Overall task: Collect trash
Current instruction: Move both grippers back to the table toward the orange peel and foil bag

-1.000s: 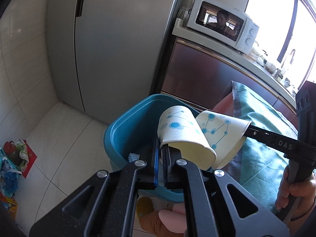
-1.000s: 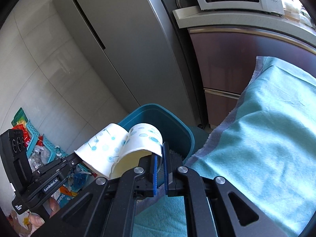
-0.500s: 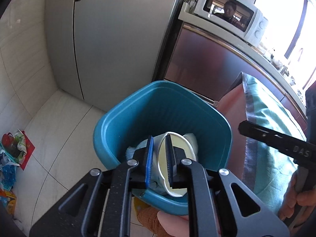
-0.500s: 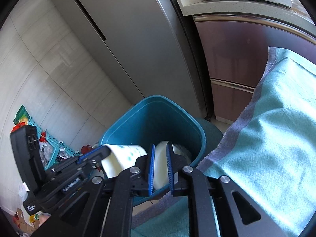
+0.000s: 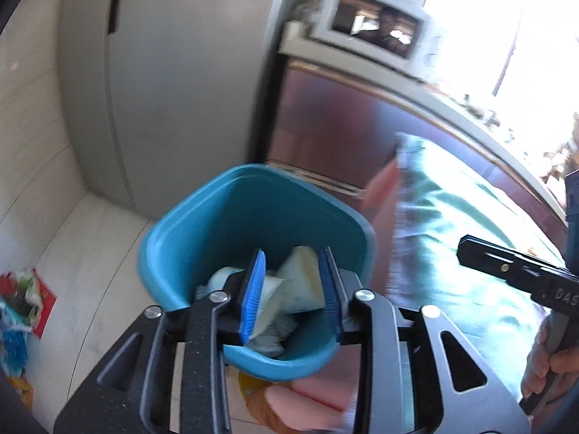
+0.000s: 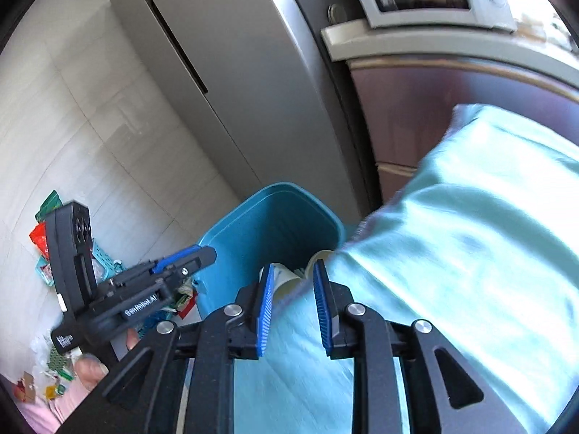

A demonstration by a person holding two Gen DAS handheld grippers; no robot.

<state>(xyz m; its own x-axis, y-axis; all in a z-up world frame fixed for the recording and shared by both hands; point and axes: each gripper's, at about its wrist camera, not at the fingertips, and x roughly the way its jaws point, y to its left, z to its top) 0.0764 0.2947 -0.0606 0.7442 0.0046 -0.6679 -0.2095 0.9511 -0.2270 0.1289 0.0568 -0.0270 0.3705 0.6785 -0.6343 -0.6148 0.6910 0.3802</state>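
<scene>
A blue trash bin (image 5: 202, 238) stands on the floor beside the table; it also shows in the right wrist view (image 6: 253, 224). Two white paper cups (image 5: 300, 282) with blue dots lie inside it on crumpled paper; their rims show in the right wrist view (image 6: 289, 275). My left gripper (image 5: 293, 296) is open and empty above the bin's mouth. My right gripper (image 6: 293, 303) is open and empty above the table's edge next to the bin. The right gripper shows at the right of the left wrist view (image 5: 506, 267), and the left gripper at the left of the right wrist view (image 6: 144, 289).
A teal cloth covers the table (image 6: 470, 253) right of the bin. A grey fridge (image 5: 173, 72) stands behind the bin, with a counter and microwave (image 5: 376, 32) to its right. Colourful litter and baskets (image 6: 47, 246) lie on the tiled floor at the left.
Both grippers lowered their paper cups into the bin, then opened. The cups now lie in the bin, and both grippers are empty.
</scene>
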